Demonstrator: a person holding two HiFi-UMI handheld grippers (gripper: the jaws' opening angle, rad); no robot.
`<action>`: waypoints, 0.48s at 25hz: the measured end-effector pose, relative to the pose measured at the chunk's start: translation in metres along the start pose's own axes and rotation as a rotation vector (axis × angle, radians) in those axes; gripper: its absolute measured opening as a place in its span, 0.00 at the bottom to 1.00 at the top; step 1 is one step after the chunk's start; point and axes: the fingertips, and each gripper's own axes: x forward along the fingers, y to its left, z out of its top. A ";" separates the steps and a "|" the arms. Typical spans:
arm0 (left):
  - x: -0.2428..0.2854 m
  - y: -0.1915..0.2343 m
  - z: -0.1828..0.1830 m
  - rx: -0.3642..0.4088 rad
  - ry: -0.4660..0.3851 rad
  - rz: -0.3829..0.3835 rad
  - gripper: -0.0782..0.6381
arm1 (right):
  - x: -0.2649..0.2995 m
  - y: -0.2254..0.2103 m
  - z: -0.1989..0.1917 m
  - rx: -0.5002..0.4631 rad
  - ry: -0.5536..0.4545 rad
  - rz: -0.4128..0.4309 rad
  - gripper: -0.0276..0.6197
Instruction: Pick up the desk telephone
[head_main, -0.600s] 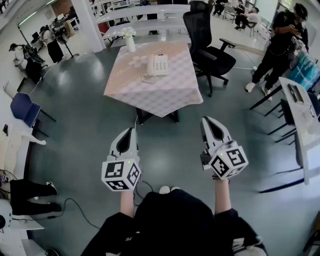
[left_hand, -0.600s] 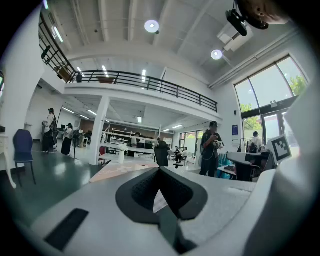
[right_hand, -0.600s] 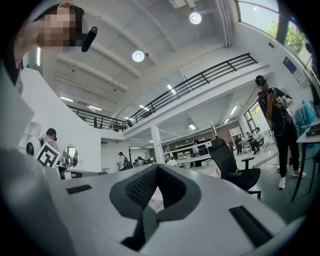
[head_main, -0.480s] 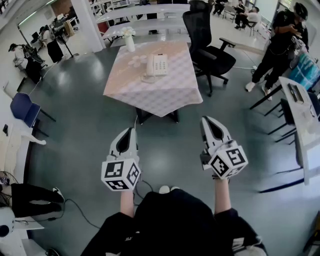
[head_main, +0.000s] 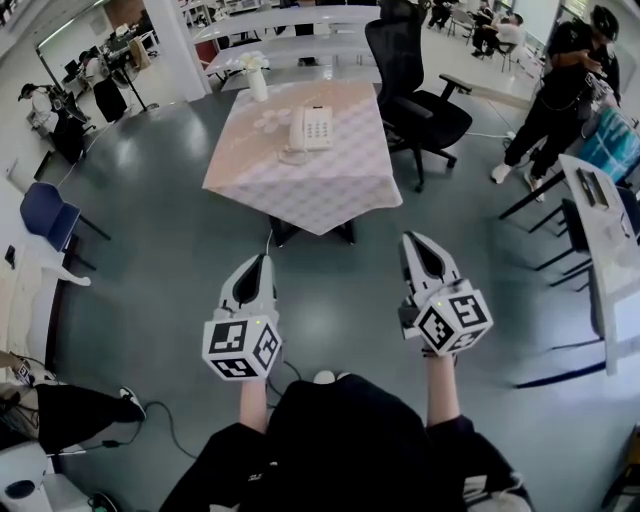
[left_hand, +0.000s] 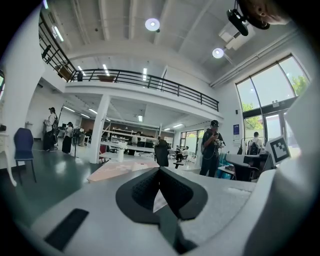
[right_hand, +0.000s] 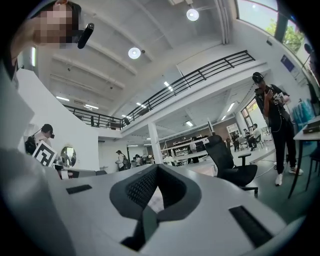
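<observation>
Closest in, the left tongs (head_main: 262, 260) and the right tongs (head_main: 416, 240) are held side by side at waist height over the grey floor (head_main: 160, 260), both pointing ahead. Each pair is pinched fully together with nothing between the tips. Well ahead of them stands the counter (head_main: 300, 195), draped in a pale checked cloth that hangs over its near edge. The desk telephone (head_main: 314, 128) sits on top towards the far half, white, with its handset on the cradle, well apart from both tongs. A white vase (head_main: 258, 80) stands near the counter's far left corner. A black office chair (head_main: 415, 100) is just beside the counter's right side, and a person in dark clothes (head_main: 560, 90) stands further right.
</observation>
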 end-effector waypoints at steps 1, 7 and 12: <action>0.001 -0.002 0.000 0.003 0.000 0.003 0.11 | 0.000 -0.003 -0.001 0.001 0.003 -0.002 0.03; 0.002 -0.010 -0.010 0.009 0.016 0.023 0.11 | -0.001 -0.014 -0.008 0.026 0.006 -0.003 0.03; 0.002 -0.005 -0.020 -0.012 0.042 0.056 0.11 | 0.004 -0.017 -0.015 0.065 0.018 0.003 0.03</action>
